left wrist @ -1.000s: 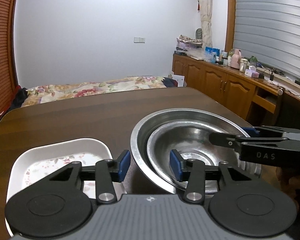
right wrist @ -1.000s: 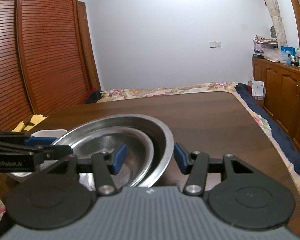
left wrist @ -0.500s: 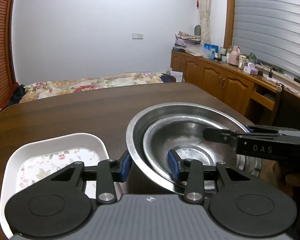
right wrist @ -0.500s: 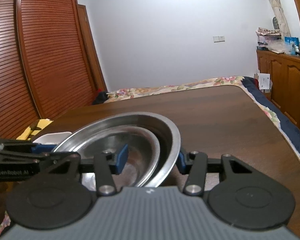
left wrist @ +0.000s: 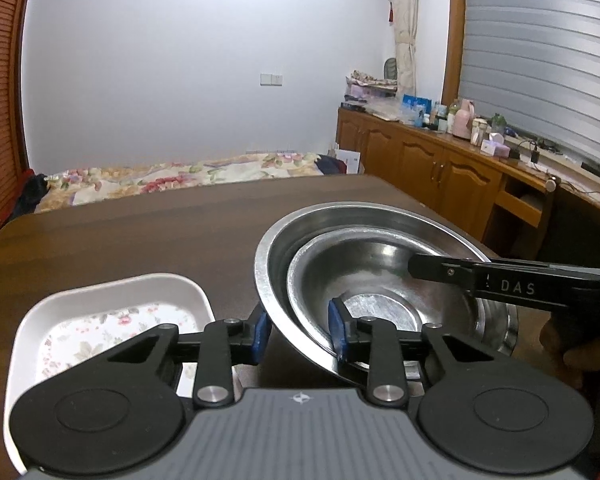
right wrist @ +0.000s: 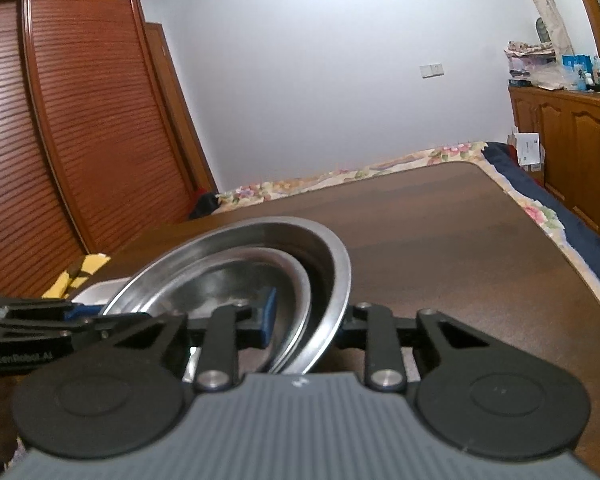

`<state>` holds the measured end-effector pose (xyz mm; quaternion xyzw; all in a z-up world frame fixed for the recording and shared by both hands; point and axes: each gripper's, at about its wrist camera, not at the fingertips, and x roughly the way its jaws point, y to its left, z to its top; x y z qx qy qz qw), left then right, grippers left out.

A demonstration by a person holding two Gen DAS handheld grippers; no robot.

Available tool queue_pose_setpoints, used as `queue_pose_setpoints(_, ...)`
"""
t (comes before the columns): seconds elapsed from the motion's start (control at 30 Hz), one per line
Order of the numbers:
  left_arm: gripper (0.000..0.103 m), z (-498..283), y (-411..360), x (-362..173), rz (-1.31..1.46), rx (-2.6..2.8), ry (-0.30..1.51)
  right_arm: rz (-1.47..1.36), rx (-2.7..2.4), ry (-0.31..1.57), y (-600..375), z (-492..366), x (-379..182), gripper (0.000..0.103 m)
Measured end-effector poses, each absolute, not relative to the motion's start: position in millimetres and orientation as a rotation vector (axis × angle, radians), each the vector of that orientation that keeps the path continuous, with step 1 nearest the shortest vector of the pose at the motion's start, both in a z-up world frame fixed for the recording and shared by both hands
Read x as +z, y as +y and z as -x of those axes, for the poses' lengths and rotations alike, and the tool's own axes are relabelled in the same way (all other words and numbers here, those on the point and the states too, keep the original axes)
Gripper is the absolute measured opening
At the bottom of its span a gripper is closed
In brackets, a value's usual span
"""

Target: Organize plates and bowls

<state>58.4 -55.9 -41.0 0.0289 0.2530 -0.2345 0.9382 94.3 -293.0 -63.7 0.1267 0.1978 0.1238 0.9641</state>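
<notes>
Nested steel bowls (left wrist: 380,280), floral plate (left wrist: 112,312)

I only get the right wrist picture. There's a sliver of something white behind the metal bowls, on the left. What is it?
Observer: A white rectangular dish with a floral print inside. It rests on the dark wooden table, beside the large stainless steel bowl.
Visitor: And the other tool's fingers, where do they sit?
Observer: The left gripper straddles the near rims. One blue pad is outside the large bowl, and the other is inside the smaller stainless steel bowl nested in it.
Visitor: Is anything lying in that small bowl?
Observer: No, its shiny bottom shows no contents.
</notes>
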Motion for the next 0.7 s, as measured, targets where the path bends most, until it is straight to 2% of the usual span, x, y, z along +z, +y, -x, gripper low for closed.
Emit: queue_pose_setpoints(0.7, 0.033, -48.6, -36.1, -4.3, -0.024, -0.466, 0.471, -0.294, 0.275, 0.342, -285.0, -88.8, -29.4, 0.029)
